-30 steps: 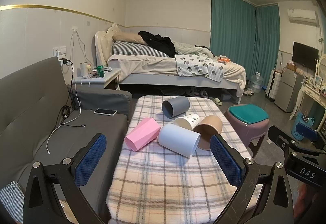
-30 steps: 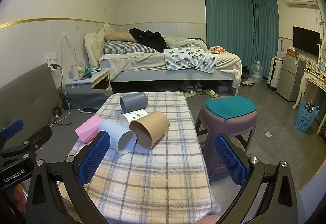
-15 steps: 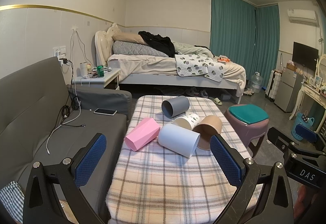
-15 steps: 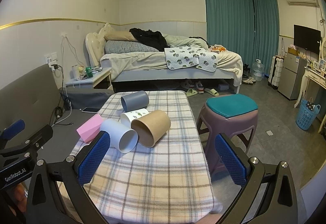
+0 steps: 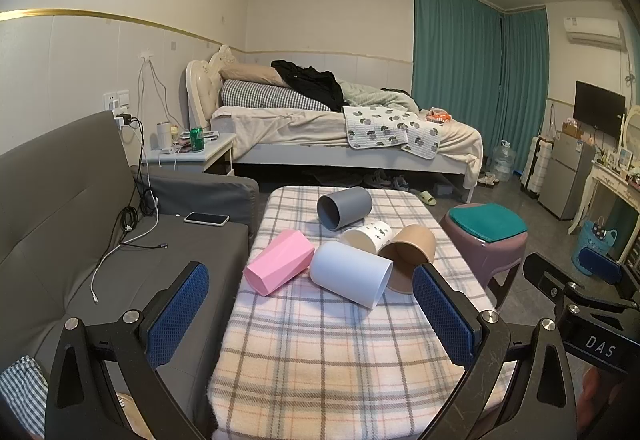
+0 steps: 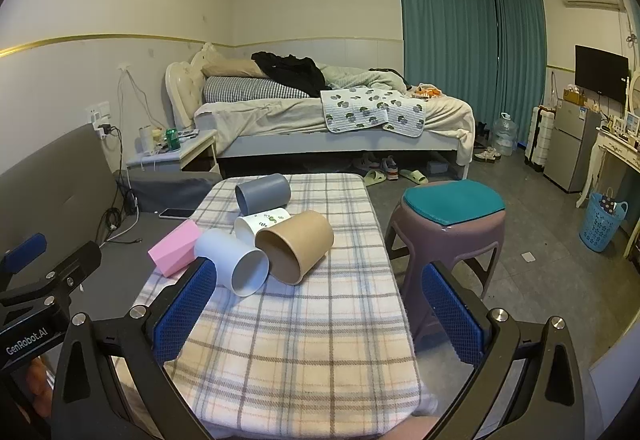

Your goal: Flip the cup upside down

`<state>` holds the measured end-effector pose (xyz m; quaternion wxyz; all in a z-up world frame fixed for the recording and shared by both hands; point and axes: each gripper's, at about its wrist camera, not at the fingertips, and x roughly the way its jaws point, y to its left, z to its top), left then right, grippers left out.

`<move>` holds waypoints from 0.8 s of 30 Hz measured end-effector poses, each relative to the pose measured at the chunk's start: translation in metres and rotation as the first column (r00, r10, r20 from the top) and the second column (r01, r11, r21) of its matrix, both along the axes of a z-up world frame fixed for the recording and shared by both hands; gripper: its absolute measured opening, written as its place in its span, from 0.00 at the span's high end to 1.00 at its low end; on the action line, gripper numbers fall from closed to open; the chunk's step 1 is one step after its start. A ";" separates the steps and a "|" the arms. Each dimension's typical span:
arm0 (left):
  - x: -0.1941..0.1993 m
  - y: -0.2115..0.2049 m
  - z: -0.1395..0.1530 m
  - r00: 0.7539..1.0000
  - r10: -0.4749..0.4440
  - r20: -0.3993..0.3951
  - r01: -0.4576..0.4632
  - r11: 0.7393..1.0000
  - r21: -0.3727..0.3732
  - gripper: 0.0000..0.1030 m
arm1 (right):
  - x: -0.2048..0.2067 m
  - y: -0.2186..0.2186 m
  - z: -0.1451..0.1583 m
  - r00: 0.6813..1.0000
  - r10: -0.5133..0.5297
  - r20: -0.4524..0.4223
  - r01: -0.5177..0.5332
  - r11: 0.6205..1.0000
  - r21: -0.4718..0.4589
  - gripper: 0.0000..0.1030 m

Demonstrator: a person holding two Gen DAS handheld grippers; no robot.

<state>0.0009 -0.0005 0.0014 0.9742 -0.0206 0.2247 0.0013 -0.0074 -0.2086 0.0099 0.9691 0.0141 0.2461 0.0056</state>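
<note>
1. left wrist view: left gripper (image 5: 310,316) gapes wide, holding nothing, above the plaid-covered table (image 5: 320,352); pale blue plastic cup (image 5: 351,274) lies sideways, touching the pink faceted cup (image 5: 279,262).
2. right wrist view: right gripper (image 6: 318,314) spread wide, empty; tan cardboard cup (image 6: 294,246) lies sideways at the table's middle.

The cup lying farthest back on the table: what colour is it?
Grey cup, clearest in the right wrist view.

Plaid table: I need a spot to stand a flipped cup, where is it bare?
Bare: the near plaid table, between the white cup and both open grippers. Crowded: mid-table, where pink, white, brown and grey cups cluster.
</note>
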 end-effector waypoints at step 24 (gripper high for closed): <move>0.000 0.000 0.000 1.000 0.000 -0.002 0.000 1.000 -0.001 0.00 | 0.001 0.001 0.000 1.000 0.001 -0.005 -0.001 1.000 0.004 0.00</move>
